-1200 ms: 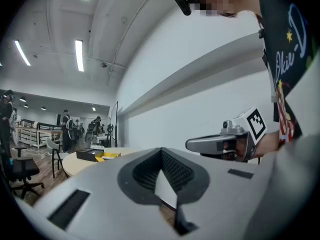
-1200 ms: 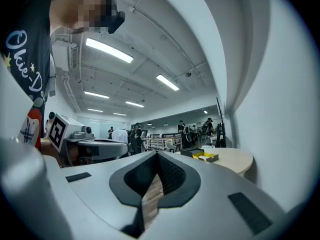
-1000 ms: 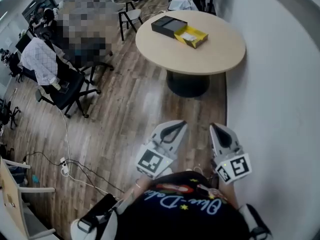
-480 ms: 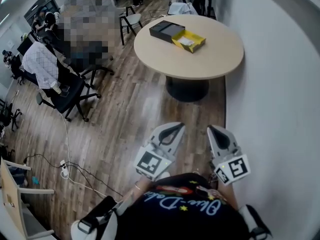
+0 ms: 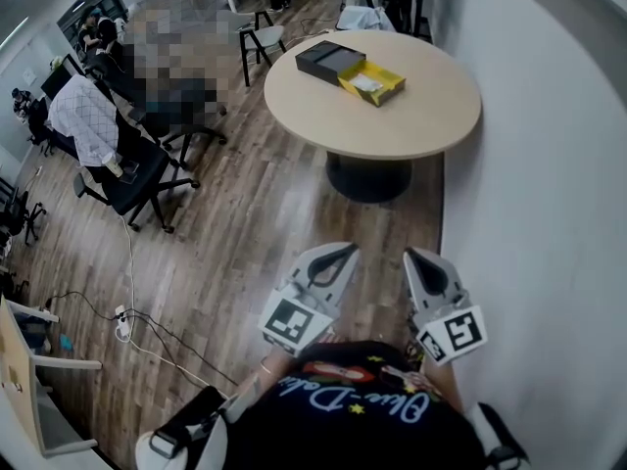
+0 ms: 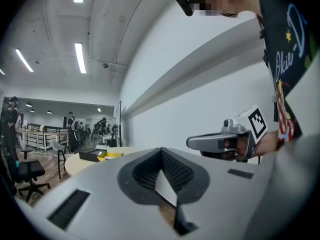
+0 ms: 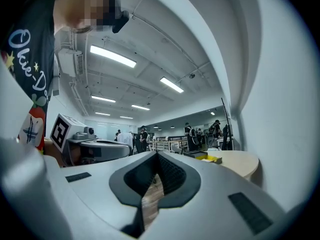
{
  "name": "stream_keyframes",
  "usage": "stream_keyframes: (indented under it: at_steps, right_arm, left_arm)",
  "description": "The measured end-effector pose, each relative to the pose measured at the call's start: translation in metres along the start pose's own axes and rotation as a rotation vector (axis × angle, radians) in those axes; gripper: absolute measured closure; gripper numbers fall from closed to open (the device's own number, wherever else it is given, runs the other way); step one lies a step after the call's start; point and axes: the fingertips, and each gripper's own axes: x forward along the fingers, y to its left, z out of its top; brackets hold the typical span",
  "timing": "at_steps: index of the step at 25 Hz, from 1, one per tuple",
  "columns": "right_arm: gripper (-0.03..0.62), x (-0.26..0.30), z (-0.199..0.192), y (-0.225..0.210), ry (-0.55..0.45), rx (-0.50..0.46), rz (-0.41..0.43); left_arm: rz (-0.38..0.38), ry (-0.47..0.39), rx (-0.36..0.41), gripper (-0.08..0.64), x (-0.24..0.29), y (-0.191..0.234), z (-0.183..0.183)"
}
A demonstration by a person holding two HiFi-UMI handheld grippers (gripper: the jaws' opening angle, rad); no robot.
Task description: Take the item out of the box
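Barely shifted: table [image 5: 392, 125] sits a touch nearer in head view, with both tools still low at the waist. The left gripper [image 5: 336, 253] and right gripper [image 5: 423, 259] have jaws together, empty. The box [image 5: 350, 70] is well ahead on the table, long axis diagonal, with a pale item [image 5: 366, 82] in its yellow end. The left gripper is more in line.

Open-plan office: round table [image 5: 411, 116] on wood-plank floor [image 5: 255, 233], black swivel chairs [image 5: 132, 184], person seated at desk [image 5: 83, 116], cables trailing on floor [image 5: 127, 326], ceiling strip lights [image 7: 112, 56] overhead.
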Motion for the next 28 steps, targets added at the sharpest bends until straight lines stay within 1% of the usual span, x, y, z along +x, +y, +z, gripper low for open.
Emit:
stream_keyframes:
  at_steps: [4,7,9,11,16,19,22,26,28]
  right_arm:
    - [0.595,0.008,0.000,-0.008,-0.013,0.010,0.008]
    - [0.595,0.016,0.000,-0.022,-0.020,0.016,-0.003]
    - [0.597,0.020,-0.004,-0.034,-0.012,0.019,-0.023]
    - [0.595,0.024,-0.006,-0.048,-0.003,-0.004,-0.044]
    - [0.595,0.046,0.004,-0.078,-0.011,-0.029,-0.088]
    - [0.597,0.063,0.004,-0.089,-0.010,-0.048,-0.106]
    - [0.595,0.081,0.005,-0.091,-0.005,-0.031,-0.113]
    - [0.595,0.115,0.001,-0.097,0.004,-0.036,-0.123]
    - [0.595,0.134,-0.001,-0.097,-0.002,-0.034,-0.118]
  left_arm:
    - [0.001,0.011,-0.001,0.574,0.011,0.007,-0.001]
    - [-0.014,0.021,0.002,0.574,0.029,0.017,-0.006]
    - [-0.031,0.014,-0.001,0.574,0.043,0.023,-0.007]
    - [-0.053,0.008,0.005,0.574,0.057,0.029,-0.004]
    - [-0.111,-0.011,0.022,0.574,0.092,0.048,0.006]
    - [-0.137,-0.021,0.027,0.574,0.105,0.065,0.007]
    - [-0.155,-0.014,0.034,0.574,0.111,0.084,0.005]
    - [-0.150,-0.032,0.015,0.574,0.117,0.119,0.003]
    - [-0.147,-0.029,0.021,0.574,0.118,0.140,0.000]
